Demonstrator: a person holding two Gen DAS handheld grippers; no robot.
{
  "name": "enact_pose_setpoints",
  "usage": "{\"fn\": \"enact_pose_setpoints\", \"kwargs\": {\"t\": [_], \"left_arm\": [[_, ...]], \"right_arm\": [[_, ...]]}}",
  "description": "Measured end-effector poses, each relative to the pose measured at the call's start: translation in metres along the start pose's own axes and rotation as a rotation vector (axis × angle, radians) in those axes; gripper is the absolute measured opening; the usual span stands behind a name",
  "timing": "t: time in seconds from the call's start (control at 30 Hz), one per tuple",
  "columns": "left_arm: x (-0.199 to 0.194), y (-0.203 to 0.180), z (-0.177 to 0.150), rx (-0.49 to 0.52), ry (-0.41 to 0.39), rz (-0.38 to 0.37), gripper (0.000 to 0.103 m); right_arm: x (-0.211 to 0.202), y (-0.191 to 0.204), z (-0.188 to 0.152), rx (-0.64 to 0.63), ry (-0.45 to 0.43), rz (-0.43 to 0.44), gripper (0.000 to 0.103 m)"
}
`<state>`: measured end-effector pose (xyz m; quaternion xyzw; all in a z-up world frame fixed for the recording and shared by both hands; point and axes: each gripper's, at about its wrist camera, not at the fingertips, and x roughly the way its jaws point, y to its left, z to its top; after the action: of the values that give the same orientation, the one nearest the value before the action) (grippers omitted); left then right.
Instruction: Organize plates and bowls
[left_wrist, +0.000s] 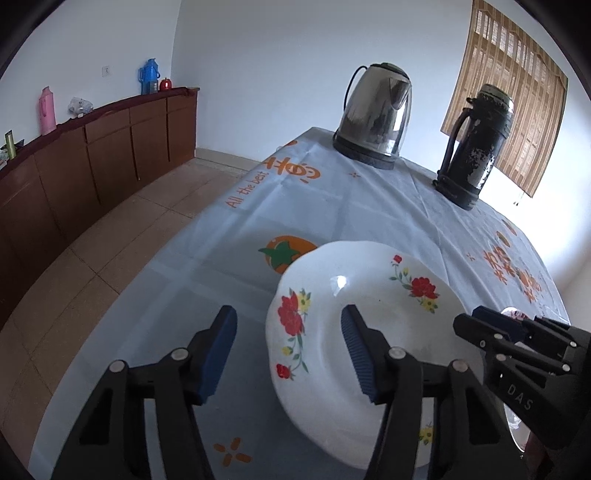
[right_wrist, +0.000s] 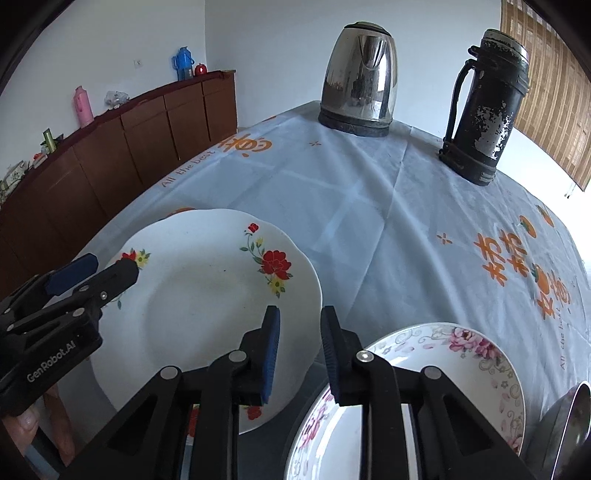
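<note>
Table (right_wrist: 369, 206) under a pale blue printed cloth carries, from largest down, a white scalloped plate with red flowers (right_wrist: 207, 295) as the landmark, then a pink-flowered white plate (right_wrist: 461, 354) just to its right. Left tool (left_wrist: 288, 350) hangs wide open straddling the red-flowered plate's left rim, and right tool (right_wrist: 299, 350) stands narrowly open, empty, over the gap between both plates. Gathering seems to be starting; next the left jaws must close on that rim for stacking.
</note>
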<state>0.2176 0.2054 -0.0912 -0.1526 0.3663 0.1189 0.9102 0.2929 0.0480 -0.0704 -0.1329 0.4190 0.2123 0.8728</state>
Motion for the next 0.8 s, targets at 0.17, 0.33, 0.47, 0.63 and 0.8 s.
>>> {"fn": "enact_pose_setpoints", "kwargs": {"t": [0.17, 0.33, 0.47, 0.63, 0.8], "left_arm": [[0.009, 0.001, -0.004, -0.004, 0.051, -0.007, 0.038], [0.013, 0.006, -0.003, -0.017, 0.066, 0.024, 0.035], [0.013, 0.012, -0.004, -0.027, 0.064, 0.057, 0.035], [0.014, 0.015, -0.004, -0.031, 0.064, 0.070, 0.034], [0.013, 0.014, -0.004, -0.027, 0.058, 0.076, 0.034]], "right_arm": [[0.011, 0.002, 0.007, -0.038, 0.053, -0.014, 0.025], [0.015, 0.007, 0.009, -0.076, 0.072, 0.005, 0.025], [0.004, 0.017, -0.002, -0.089, 0.059, 0.070, 0.025], [-0.002, 0.022, -0.009, -0.090, 0.032, 0.075, 0.025], [-0.001, 0.024, -0.012, -0.096, 0.009, 0.072, 0.028]]}}
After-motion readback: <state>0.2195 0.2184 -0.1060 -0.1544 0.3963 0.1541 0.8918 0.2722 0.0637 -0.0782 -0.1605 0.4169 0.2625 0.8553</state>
